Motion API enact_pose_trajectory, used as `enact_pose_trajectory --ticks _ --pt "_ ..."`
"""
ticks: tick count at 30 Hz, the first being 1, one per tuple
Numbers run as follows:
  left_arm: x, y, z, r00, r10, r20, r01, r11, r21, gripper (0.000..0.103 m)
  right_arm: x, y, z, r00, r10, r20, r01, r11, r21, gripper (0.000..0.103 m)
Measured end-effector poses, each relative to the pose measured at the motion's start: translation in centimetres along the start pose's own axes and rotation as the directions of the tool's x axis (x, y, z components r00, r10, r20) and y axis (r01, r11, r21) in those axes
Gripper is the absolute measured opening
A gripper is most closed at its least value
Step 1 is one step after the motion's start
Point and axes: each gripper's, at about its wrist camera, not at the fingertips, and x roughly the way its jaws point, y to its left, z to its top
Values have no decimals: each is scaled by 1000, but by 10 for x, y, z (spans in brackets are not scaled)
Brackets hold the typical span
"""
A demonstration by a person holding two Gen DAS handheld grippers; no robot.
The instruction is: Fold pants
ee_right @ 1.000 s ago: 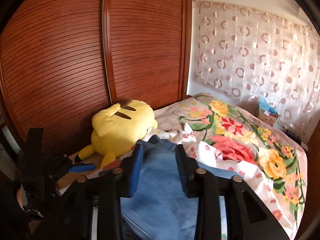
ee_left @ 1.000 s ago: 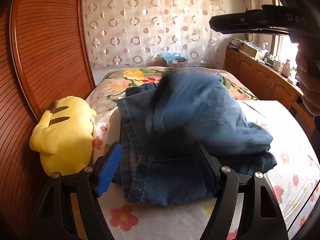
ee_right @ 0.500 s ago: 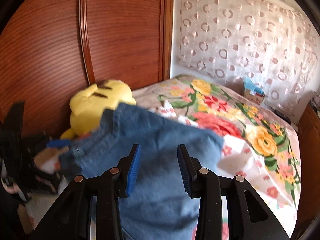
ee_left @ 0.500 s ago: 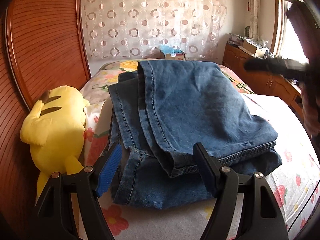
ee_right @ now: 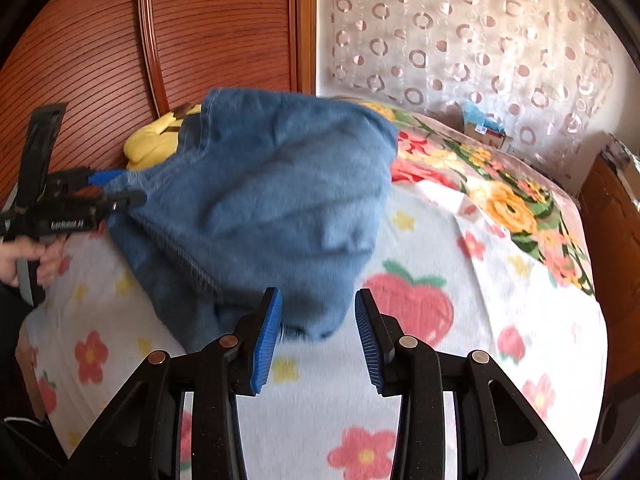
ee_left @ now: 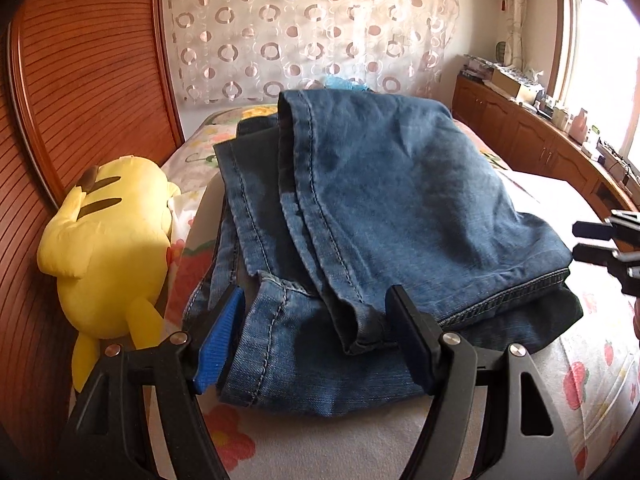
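On the flowered bedspread [ee_left: 592,380] your blue denim pants [ee_left: 384,208] lie folded over, both grippers, left [ee_left: 316,340] and right [ee_right: 318,336], released, only tidying seemingly left.

Blue denim pants [ee_left: 400,208], yellow plush [ee_left: 108,248] w/ brown stripes, floral bedsheet [ee_right: 460,360], ring-print curtain [ee_left: 320,32]

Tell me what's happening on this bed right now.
A person with a gripper in each hand is folding a pair of blue jeans on a flowered bedspread. The jeans lie doubled over in a thick bundle. The left gripper has its open jaws around the near edge of the denim; the right gripper is open at the bundle's other side, holding nothing. A yellow plush toy lies beside the jeans.
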Motion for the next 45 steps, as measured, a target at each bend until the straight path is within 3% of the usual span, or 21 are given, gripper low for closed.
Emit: enact_pose_trajectory --ticks 8,9,10,11,16,22,28,34,40,45 --pt "8 0 -1 1000 17 -18 -17 1000 6 74 19 -1 1 999 6 -41 -6 1000 15 40" --pt "8 0 -2 1000 18 -19 -18 1000 7 74 18 -1 3 999 15 -30 -14 1000 25 37" --pt "9 1 -2 1000 19 -20 -19 1000 8 74 15 -1 5 1000 25 -13 -24 999 32 13" --pt "10 1 -2 1000 19 -23 -19 1000 8 74 13 -2 5 999 39 6 -39 999 36 6" --pt "10 1 -3 1000 -10 -23 11 1000 8 75 -29 -2 18 985 82 155 -96 992 84 4" --pt "7 3 -5 1000 -7 -19 7 1000 4 74 -11 2 9 997 65 35 -67 996 60 4" --pt "1 -2 -7 999 -48 -18 49 999 12 49 -12 -2 21 997 79 19 -80 995 66 11" --pt "-5 -8 -10 999 -47 -3 47 998 40 5 -25 -12 17 995 75 61 -79 995 64 19" --pt "-30 9 -2 997 -48 56 47 999 15 3 -31 -18 10 995 47 90 -54 995 81 20" --pt "-24 13 1 997 -69 16 69 998 -12 7 -31 -16 11 994 35 100 -44 995 90 20"
